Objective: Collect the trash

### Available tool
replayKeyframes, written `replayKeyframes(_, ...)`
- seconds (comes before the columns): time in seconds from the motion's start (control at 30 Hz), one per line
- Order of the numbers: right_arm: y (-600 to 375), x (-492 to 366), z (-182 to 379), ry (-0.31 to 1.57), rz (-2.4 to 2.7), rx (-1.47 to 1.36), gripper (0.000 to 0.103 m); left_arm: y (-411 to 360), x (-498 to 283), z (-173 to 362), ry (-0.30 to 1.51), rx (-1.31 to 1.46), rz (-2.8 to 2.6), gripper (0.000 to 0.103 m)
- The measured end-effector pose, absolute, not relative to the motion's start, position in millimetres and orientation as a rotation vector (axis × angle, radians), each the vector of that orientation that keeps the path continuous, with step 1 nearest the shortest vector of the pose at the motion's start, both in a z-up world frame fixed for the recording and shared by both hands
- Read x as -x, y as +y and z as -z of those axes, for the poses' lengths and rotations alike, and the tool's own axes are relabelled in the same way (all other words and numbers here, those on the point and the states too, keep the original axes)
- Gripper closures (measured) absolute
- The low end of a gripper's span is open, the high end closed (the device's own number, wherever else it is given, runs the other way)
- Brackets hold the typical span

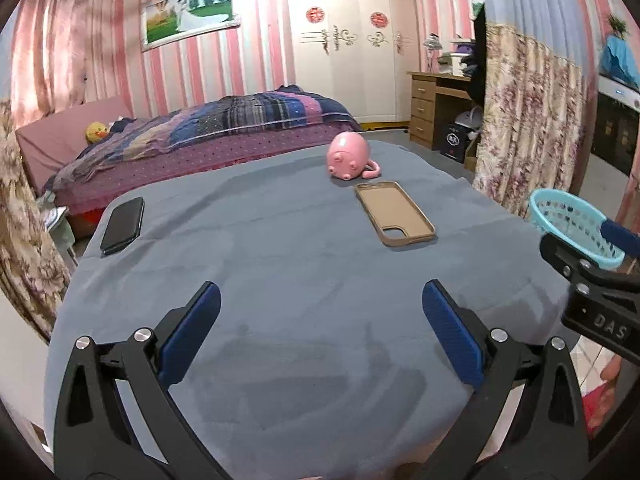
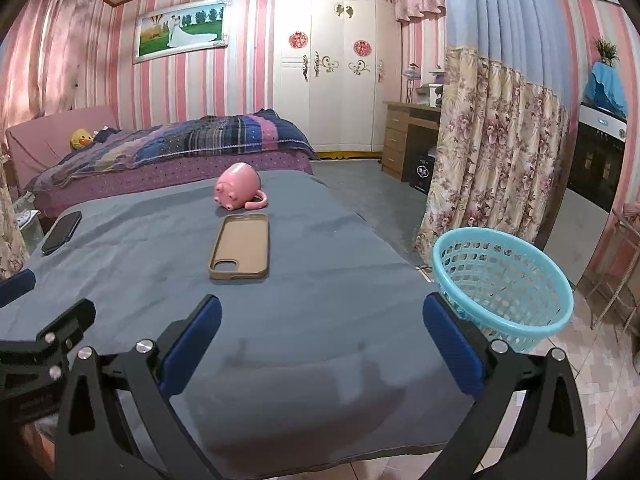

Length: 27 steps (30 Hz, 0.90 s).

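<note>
Blue pads line both of our tongs, and both stand wide with nothing between them. Our left gripper (image 1: 321, 312) hangs above the near part of the grey cloth (image 1: 280, 264) that covers the table; our right gripper (image 2: 322, 314) hangs over the same cloth nearer its right edge. Ahead of us a tan phone case (image 2: 241, 246) lies flat, hollow side up, and just beyond it a pink pig mug (image 2: 237, 191) rests on its side with its curly handle on the cloth. A black phone (image 1: 122, 225) lies well apart, at the far left edge. The turquoise basket (image 2: 505, 285) stands off the table's right side, just beside our right gripper's right finger. We can make out no loose trash on the cloth. A bed (image 1: 192, 140) stands behind the table.
</note>
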State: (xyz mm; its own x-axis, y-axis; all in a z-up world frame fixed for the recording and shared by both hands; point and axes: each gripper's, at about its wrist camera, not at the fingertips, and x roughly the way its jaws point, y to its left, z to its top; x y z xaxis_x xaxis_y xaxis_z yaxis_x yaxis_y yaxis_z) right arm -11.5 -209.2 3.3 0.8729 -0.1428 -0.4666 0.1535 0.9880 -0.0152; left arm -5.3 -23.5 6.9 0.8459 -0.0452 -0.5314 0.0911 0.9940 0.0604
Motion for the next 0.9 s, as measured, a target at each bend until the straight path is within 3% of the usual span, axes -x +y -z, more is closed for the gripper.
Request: replayKeyframes(0.9,-204.5,2.0,-3.2,0.459,0.127,-0.012,0.005,-27.4,-0.3,-4.9,0.545,-0.072,0.061,0.006)
